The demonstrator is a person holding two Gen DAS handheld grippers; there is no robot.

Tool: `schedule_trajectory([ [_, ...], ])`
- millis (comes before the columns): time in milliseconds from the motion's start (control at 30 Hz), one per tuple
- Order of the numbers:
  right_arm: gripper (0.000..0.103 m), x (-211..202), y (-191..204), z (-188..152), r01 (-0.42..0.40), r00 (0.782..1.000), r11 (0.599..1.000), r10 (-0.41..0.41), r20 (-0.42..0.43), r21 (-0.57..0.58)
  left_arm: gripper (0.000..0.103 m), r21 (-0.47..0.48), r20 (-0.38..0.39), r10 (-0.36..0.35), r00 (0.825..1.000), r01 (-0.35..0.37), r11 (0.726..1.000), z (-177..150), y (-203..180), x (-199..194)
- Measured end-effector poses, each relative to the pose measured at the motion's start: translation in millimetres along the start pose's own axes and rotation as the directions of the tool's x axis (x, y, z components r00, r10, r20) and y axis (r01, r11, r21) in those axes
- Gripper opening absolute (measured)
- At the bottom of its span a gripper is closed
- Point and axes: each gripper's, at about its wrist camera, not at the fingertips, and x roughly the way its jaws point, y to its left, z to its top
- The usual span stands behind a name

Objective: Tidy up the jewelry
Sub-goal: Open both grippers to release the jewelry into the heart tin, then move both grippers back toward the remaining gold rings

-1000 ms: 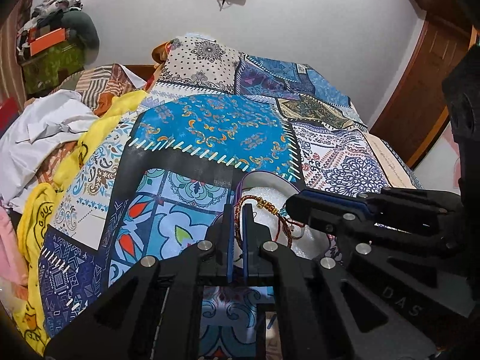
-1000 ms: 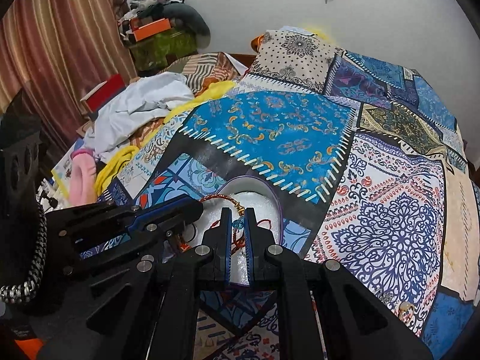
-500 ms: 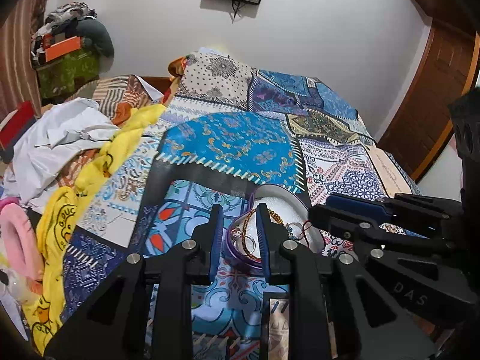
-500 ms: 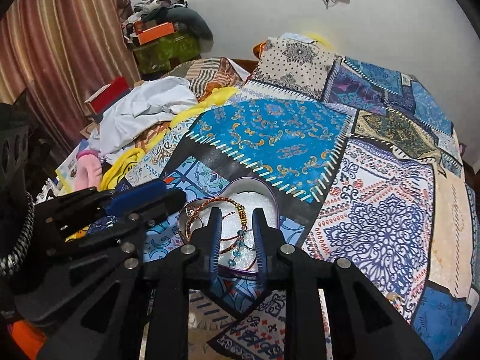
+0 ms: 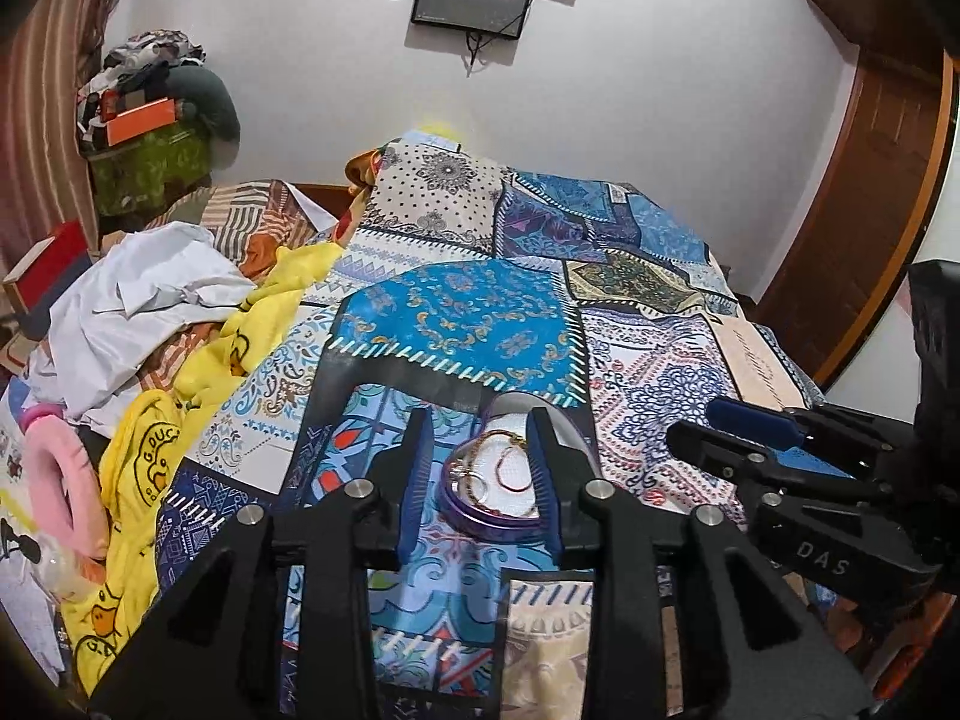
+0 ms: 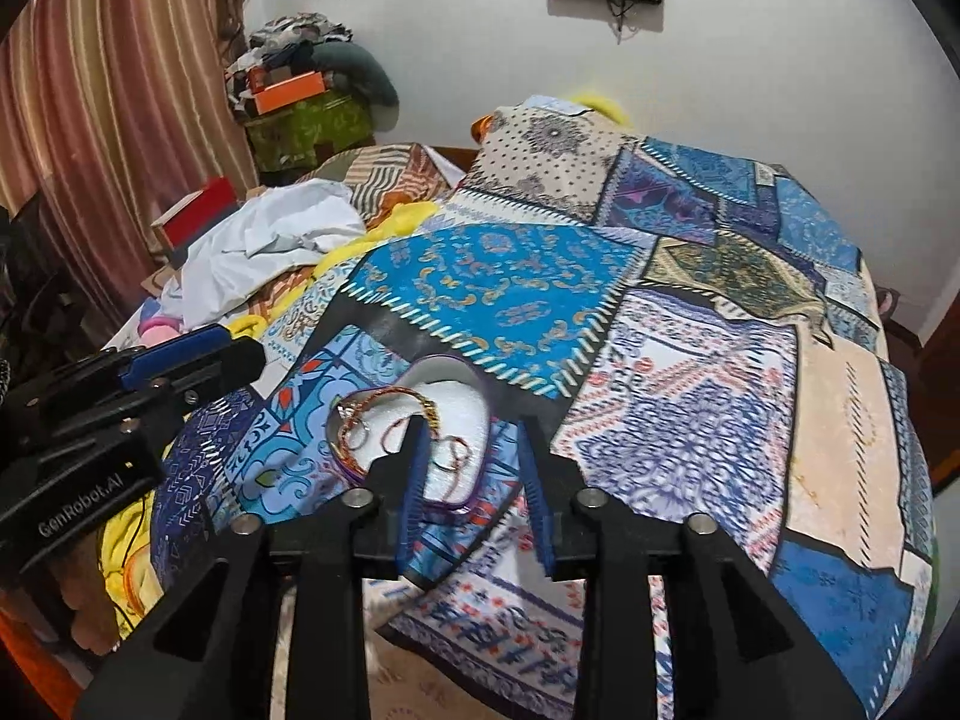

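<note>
The left gripper (image 5: 480, 468) and right gripper (image 6: 471, 465) both hang spread wide and hold nothing. The bangles (image 6: 372, 420) lie in the purple dish (image 5: 474, 516) on the bedspread (image 6: 690, 408), beneath the fingers.

Bed (image 5: 654, 396) under a patchwork cover

On it: a purple tray (image 5: 474, 519) of jewelry, a yellow cloth (image 5: 150, 450), a white cloth (image 5: 138, 312) and a pink ring (image 5: 51, 480) at left.
</note>
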Motion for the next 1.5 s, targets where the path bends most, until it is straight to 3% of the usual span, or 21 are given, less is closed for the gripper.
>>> schedule_trajectory([
  [367, 0.034, -32.2, -49.5, -17.8, 0.042, 0.998, 0.995, -0.046, 0.038, 0.091, 0.037, 0.030, -0.039, -0.045, 0.998, 0.047, 0.998, -0.6, -48.8, 16.9],
  [867, 0.034, -47.5, -121.2, -45.6, 0.114, 0.992, 0.979, -0.120, 0.027, 0.167, 0.039, 0.127, -0.157, -0.087, 0.984, 0.107, 0.986, -12.6, -122.4, 67.2],
  [1267, 0.034, -18.0, -125.1, -71.3, 0.055, 0.996, 0.987, -0.045, -0.071, 0.150, 0.039, 0.187, -0.253, -0.092, 0.963, 0.142, 0.972, -40.9, -138.4, 96.6],
  [1500, 0.034, -9.9, -116.1, -56.0, 0.007, 0.999, 0.994, -0.002, -0.041, 0.113, 0.039, 0.199, -0.247, -0.101, 0.964, 0.153, 0.968, -41.6, -137.3, 95.9],
])
